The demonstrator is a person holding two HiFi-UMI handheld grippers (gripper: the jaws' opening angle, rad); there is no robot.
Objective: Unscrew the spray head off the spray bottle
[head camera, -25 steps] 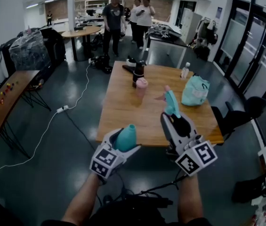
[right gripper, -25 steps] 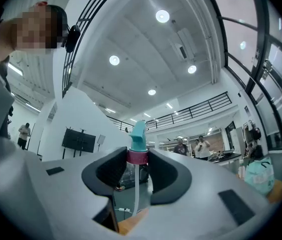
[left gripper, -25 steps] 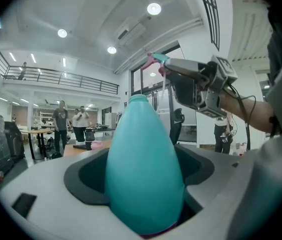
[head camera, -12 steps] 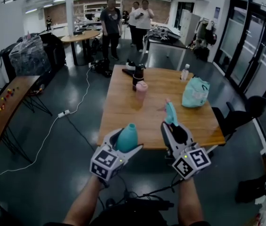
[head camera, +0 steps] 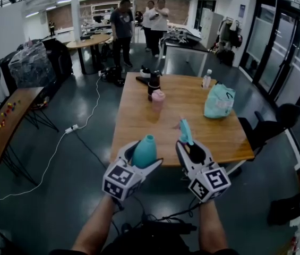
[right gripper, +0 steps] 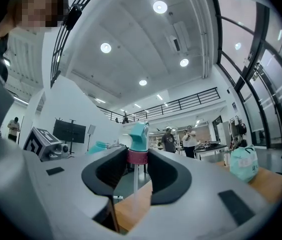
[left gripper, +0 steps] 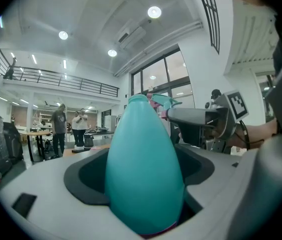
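The teal spray bottle body (head camera: 145, 151) stands neck-up between the jaws of my left gripper (head camera: 142, 159), which is shut on it. In the left gripper view the bottle (left gripper: 143, 169) fills the centre and its neck is bare. My right gripper (head camera: 189, 147) is shut on the teal spray head (head camera: 185, 131), held apart from the bottle, just to its right. In the right gripper view the pads clamp the pink collar (right gripper: 137, 156) of the spray head (right gripper: 140, 133), and the clear dip tube (right gripper: 134, 180) hangs free below it.
The wooden table (head camera: 165, 126) lies ahead, beyond both grippers. On it stand a pink-lidded cup (head camera: 159, 97), a dark bottle (head camera: 154, 81), a teal bag (head camera: 220, 101) and a clear water bottle (head camera: 207, 78). People (head camera: 139, 23) stand at the back. A dark chair (head camera: 277, 124) is at the right.
Both grippers keep their hold. The right gripper with the spray head has drifted left and a little lower, closer to the left gripper.
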